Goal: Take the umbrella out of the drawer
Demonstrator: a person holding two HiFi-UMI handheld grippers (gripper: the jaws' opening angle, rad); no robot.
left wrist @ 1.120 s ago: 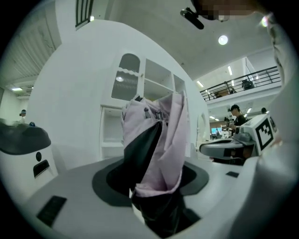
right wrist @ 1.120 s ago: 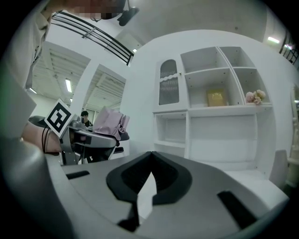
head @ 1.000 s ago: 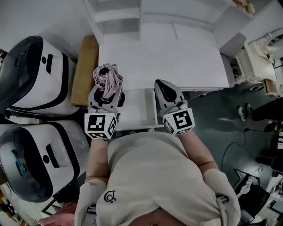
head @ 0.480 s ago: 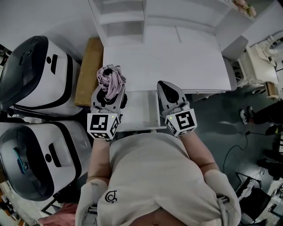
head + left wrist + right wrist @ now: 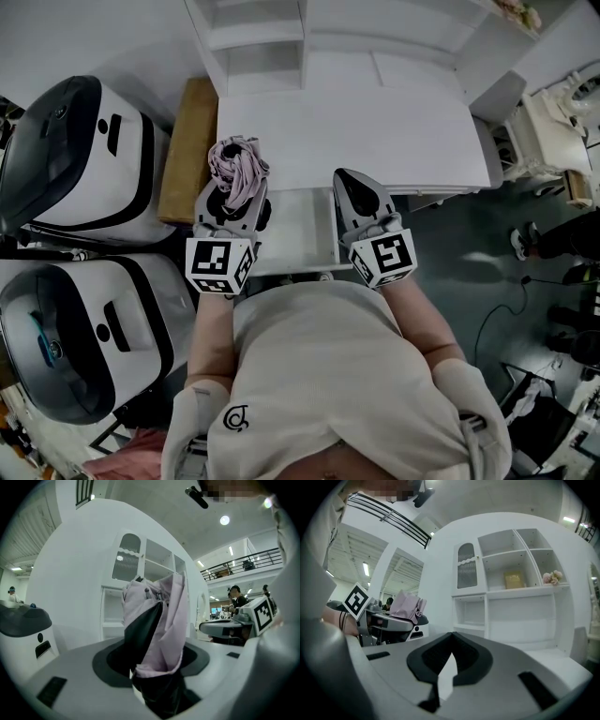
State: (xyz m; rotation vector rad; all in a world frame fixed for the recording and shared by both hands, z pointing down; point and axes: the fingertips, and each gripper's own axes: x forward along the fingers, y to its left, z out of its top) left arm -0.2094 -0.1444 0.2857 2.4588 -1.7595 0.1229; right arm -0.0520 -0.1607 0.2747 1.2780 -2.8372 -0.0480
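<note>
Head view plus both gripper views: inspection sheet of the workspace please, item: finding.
Surface: white desk, top bare.
Job's things: drawer pulled open under the desk front; pink folded umbrella is out of it, held above the desk's left edge.
Clutter: nothing seen on the desk; hutch shelves hold a yellowish box and pink flowers.
Grippers: left gripper closed on the umbrella; right gripper jaws together, empty, over the drawer's right side.
Cables: black cable loose on the floor at right.
Surroundings: two large white-and-black machines at left; brown board against the desk's side.
</note>
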